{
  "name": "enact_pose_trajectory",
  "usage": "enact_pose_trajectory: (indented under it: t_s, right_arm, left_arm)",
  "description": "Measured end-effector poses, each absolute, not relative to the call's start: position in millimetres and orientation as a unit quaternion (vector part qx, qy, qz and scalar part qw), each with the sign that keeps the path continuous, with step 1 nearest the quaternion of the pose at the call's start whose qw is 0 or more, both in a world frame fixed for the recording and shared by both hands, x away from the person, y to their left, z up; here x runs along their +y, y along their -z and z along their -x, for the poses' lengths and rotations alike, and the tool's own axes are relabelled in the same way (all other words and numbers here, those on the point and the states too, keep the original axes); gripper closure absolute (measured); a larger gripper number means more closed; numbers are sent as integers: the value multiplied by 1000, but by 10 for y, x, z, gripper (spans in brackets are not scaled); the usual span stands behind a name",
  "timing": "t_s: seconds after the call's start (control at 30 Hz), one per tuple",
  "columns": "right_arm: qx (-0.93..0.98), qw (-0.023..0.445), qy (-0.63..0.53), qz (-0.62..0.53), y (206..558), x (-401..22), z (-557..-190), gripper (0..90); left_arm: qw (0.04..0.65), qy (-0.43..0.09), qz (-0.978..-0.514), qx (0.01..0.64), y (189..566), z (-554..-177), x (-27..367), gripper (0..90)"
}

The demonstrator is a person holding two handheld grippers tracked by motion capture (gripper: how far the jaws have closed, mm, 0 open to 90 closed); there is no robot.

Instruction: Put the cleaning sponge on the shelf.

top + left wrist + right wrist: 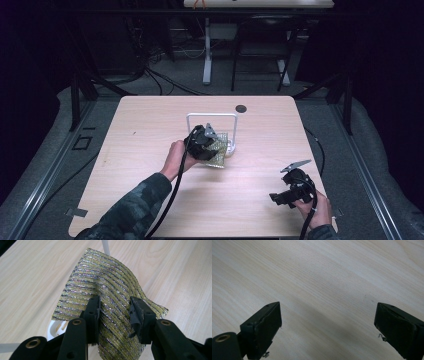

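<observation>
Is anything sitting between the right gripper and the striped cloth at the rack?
Nothing visible: bare table lies between the right gripper and the glittery striped cloth, which sits between the left gripper's fingers beside the white rack.

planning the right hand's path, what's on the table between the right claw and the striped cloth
Nothing: in the high view, bare table separates the right claw from the striped cloth at the left claw.

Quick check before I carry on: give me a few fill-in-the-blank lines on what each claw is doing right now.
1. The left claw has the striped glittery cloth between its ____.
2. The right claw is wide open over the bare wooden ____.
3. Behind the cloth stands a white wire ____.

Missing words: jaws; table; rack
</observation>
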State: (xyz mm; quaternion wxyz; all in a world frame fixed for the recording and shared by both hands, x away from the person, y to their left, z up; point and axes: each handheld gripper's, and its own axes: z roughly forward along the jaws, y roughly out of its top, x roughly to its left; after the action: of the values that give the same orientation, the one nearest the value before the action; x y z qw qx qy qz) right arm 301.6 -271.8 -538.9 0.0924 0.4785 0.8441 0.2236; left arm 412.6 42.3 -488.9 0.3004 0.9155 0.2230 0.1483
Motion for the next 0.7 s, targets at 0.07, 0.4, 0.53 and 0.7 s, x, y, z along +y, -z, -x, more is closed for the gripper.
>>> enact_pose_trajectory:
  t_s: [0.07,0.4,0.53,0.7]
  right_arm:
    - [845,95,-223,-477,5392,-2724,-3020,69]
    - [844,92,-224,-478,5390,-2715,-3019,69]
    - [846,92,-222,-476,5390,-2717,-3021,70]
    - [846,92,-223,-476,5390,-2717,-3021,70]
  left_arm:
    - [302,-153,-914,223,4906,-4140,413,616]
    - [299,-166,-912,227,4989,-4230,369,618]
    - [302,-173,-907,236,5022,-4294,368,618]
    - [302,-173,-904,246,5052,-4356,360,617]
